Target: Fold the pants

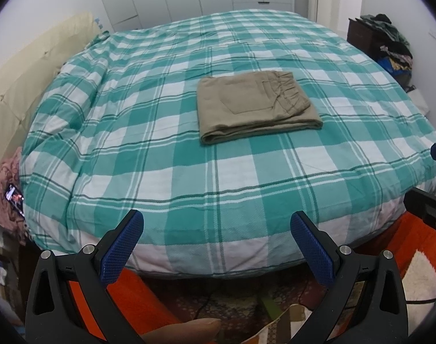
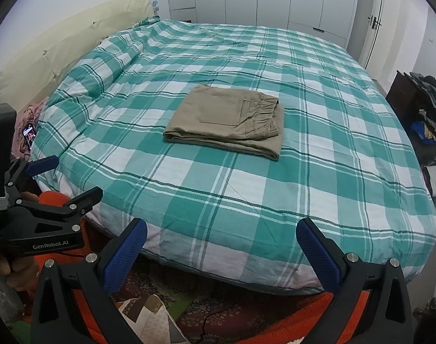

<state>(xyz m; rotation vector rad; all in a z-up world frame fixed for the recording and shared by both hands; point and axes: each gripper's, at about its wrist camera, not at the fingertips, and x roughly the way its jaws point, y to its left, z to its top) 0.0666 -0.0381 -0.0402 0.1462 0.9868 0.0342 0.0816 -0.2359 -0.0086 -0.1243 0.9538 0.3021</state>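
Note:
Khaki pants [image 1: 255, 106] lie folded into a flat rectangle in the middle of the bed, waistband at the far right; they also show in the right wrist view [image 2: 226, 120]. My left gripper [image 1: 216, 223] is open and empty, held back over the bed's near edge, well short of the pants. My right gripper [image 2: 221, 235] is open and empty too, likewise over the near edge. The left gripper also shows at the left of the right wrist view [image 2: 46, 172].
The bed has a teal and white checked cover [image 1: 189, 166]. A cream headboard [image 1: 23, 80] is on the left. A phone [image 1: 14, 195] lies on pink cloth by the bed. A dark stand with piled clothes [image 2: 418, 109] is at right. Orange rug [image 2: 304, 321] covers the floor below.

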